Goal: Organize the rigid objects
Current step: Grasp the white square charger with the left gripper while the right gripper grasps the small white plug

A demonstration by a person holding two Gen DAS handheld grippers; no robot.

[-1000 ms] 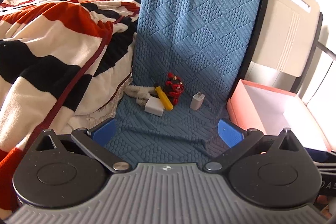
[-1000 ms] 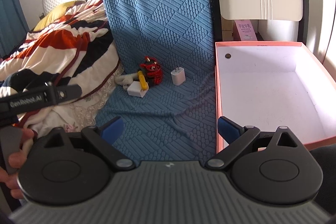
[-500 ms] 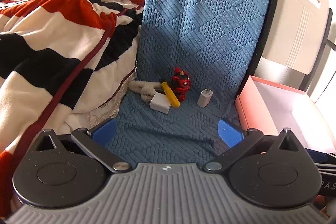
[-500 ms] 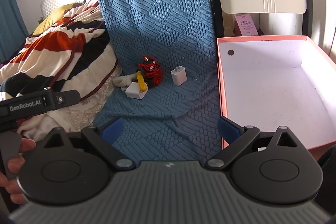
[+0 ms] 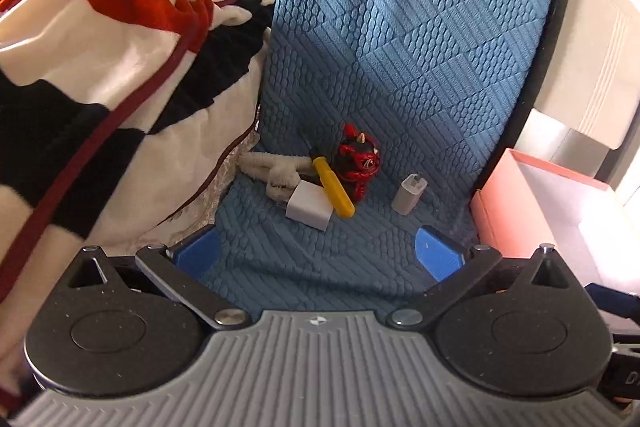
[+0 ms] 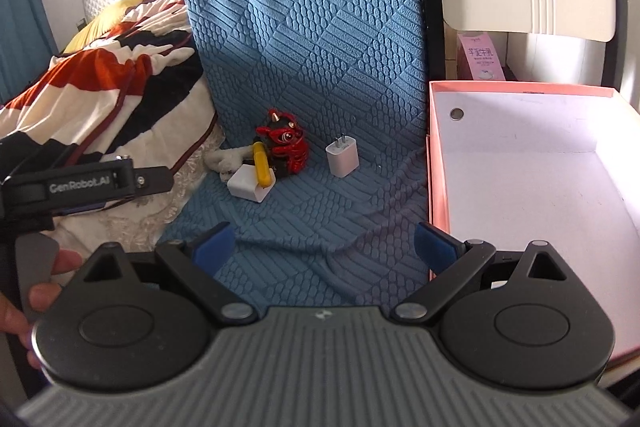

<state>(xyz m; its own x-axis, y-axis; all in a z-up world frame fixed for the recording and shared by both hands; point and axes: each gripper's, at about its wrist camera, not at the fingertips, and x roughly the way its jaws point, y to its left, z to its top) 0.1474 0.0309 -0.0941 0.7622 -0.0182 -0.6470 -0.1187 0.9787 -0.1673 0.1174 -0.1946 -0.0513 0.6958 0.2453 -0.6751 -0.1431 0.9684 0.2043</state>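
We hold the left gripper (image 5: 316,251) with its blue fingers spread wide, nothing between them, above the blue mat (image 5: 400,47). At its twelve o'clock sit the white charger (image 5: 308,207), touching the yellow tool (image 5: 334,191), then the red figurine (image 5: 356,163), and apart from them the small plug (image 5: 409,194). At two o'clock lies the pink box (image 6: 520,163). Our right gripper (image 6: 324,247) is spread wide too, holding nothing.
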